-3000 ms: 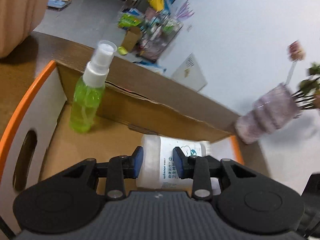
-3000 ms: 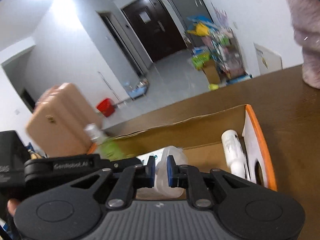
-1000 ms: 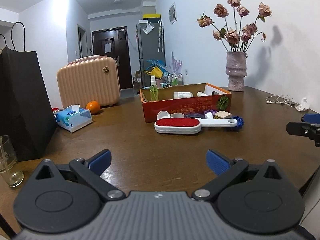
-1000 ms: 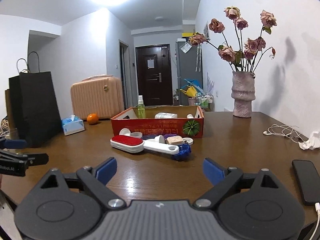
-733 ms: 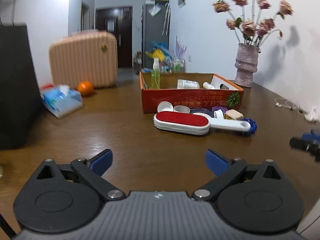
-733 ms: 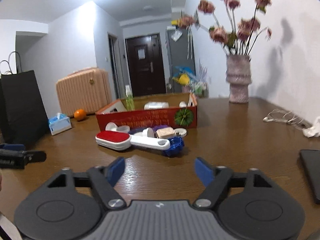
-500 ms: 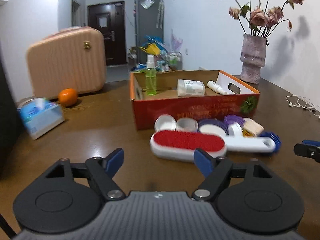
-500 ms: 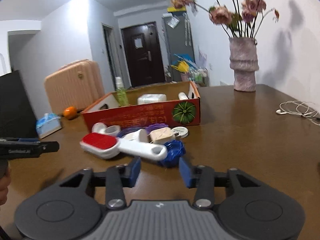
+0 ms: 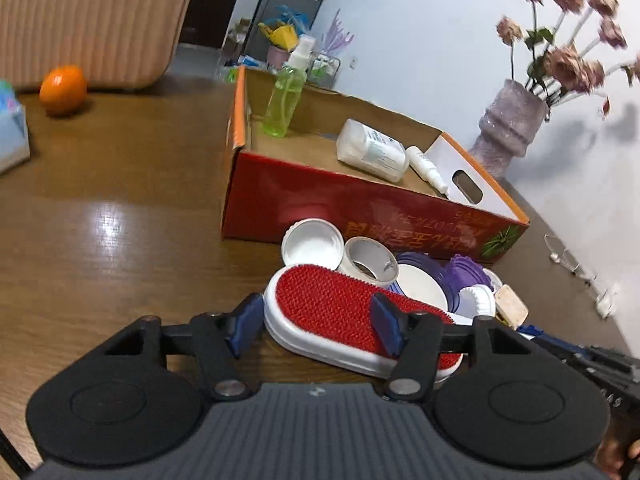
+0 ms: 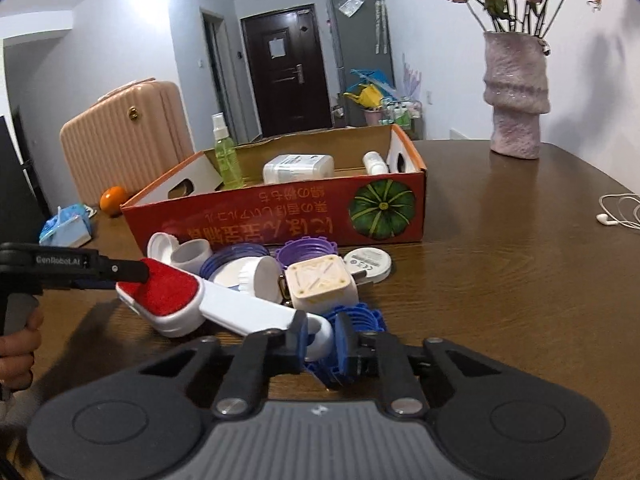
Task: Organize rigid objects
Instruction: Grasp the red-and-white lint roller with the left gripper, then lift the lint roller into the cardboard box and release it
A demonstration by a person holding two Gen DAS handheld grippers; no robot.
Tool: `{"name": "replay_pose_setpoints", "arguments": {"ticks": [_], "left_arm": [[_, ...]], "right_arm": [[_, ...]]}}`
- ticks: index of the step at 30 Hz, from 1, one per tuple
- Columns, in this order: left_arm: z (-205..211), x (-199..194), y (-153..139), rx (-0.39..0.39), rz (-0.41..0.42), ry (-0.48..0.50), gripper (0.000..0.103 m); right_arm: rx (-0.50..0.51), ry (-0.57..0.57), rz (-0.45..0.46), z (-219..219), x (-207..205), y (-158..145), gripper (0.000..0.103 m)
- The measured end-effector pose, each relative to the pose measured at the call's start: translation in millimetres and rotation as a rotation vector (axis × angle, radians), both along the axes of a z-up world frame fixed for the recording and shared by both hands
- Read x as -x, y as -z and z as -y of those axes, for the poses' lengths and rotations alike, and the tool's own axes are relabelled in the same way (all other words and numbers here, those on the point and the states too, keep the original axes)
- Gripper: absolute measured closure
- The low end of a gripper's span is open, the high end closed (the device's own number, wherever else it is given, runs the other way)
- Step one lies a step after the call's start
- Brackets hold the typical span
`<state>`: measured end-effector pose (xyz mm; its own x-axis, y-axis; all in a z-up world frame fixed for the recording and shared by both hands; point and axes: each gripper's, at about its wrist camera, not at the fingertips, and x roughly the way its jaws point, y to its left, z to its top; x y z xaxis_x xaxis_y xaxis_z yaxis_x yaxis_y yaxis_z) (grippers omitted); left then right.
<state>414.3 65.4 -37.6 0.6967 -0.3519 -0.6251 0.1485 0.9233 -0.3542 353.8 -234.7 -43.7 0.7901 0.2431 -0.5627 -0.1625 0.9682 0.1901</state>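
A white lint brush with a red pad point(image 9: 336, 312) point(image 10: 168, 292) lies on the table in front of the red cardboard box point(image 9: 360, 200) point(image 10: 280, 216). My left gripper point(image 9: 316, 328) is open, its fingers on either side of the brush's red head. My right gripper point(image 10: 322, 344) has closed around the end of the brush's white handle point(image 10: 256, 312). The box holds a green spray bottle point(image 9: 286, 92), a white bottle point(image 9: 372, 150) lying down and a small white tube point(image 9: 428, 168).
White lids point(image 9: 312, 244), a tape roll point(image 9: 370, 260), purple lids point(image 10: 308, 252), a beige square case point(image 10: 322, 280) and a blue ring point(image 10: 360, 320) crowd around the brush. A vase point(image 10: 514, 92), earphones point(image 10: 620, 210), an orange point(image 9: 63, 88), a tissue pack point(image 10: 66, 226) and a suitcase point(image 10: 124, 140) stand around.
Both grippers have moved forward and down to the lint brush. The left jaws narrowed around its red head; the right jaws closed on the handle end.
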Motion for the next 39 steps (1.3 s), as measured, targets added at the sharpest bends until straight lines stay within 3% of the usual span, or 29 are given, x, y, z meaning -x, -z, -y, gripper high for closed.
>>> {"name": "replay_pose_setpoints", "arguments": {"ticks": [3, 5, 6, 7, 8, 10, 11, 13, 15, 20, 23, 27, 31, 35, 39], "left_arm": [[-1, 3, -3, 0.01, -0.015, -0.024, 0.054], [-2, 13, -12, 0.021, -0.009, -0.025, 0.068], [-1, 20, -17, 0.06, 0.004, 0.019, 0.08], [-1, 29, -21, 0.118, 0.002, 0.076, 0.082], [1, 41, -25, 0.164, 0.006, 0.117, 0.081], [14, 70, -31, 0.114, 0.047, 0.124, 0.081], [19, 83, -31, 0.087, 0.059, 0.113, 0.081], [19, 106, -28, 0.104, 0.053, 0.115, 0.08], [15, 123, -23, 0.102, 0.036, 0.102, 0.077], [6, 144, -21, -0.011, 0.035, 0.046, 0.057], [6, 141, -26, -0.035, 0.048, 0.027, 0.046], [21, 123, -29, -0.062, 0.084, 0.043, 0.033], [37, 95, -23, -0.122, 0.104, 0.03, 0.032], [34, 61, -16, -0.097, 0.047, 0.014, 0.032], [31, 47, -6, -0.08, 0.005, 0.022, 0.037]], "right_arm": [[0.0, 0.004, -0.002, 0, -2, 0, 0.09], [-0.012, 0.018, -0.002, 1, 2, -5, 0.09], [-0.017, 0.017, 0.018, 1, 7, -12, 0.091], [-0.031, -0.002, 0.035, 1, 13, -18, 0.092], [-0.063, -0.038, 0.036, 1, 18, -24, 0.092], [-0.094, -0.095, 0.036, -4, 29, -33, 0.092], [-0.058, -0.111, 0.046, -12, 38, -35, 0.092], [-0.013, -0.12, 0.049, -20, 51, -33, 0.092], [-0.033, -0.133, 0.016, -19, 65, -26, 0.093], [-0.038, -0.107, -0.054, -12, 92, -6, 0.092], [-0.019, -0.073, -0.075, -1, 103, -3, 0.096], [0.035, 0.086, -0.048, 28, 102, -7, 0.098], [-0.012, 0.153, -0.03, 49, 99, -13, 0.091], [-0.111, 0.071, -0.046, 46, 96, -17, 0.086], [-0.163, 0.07, -0.068, 39, 79, -9, 0.084]]}}
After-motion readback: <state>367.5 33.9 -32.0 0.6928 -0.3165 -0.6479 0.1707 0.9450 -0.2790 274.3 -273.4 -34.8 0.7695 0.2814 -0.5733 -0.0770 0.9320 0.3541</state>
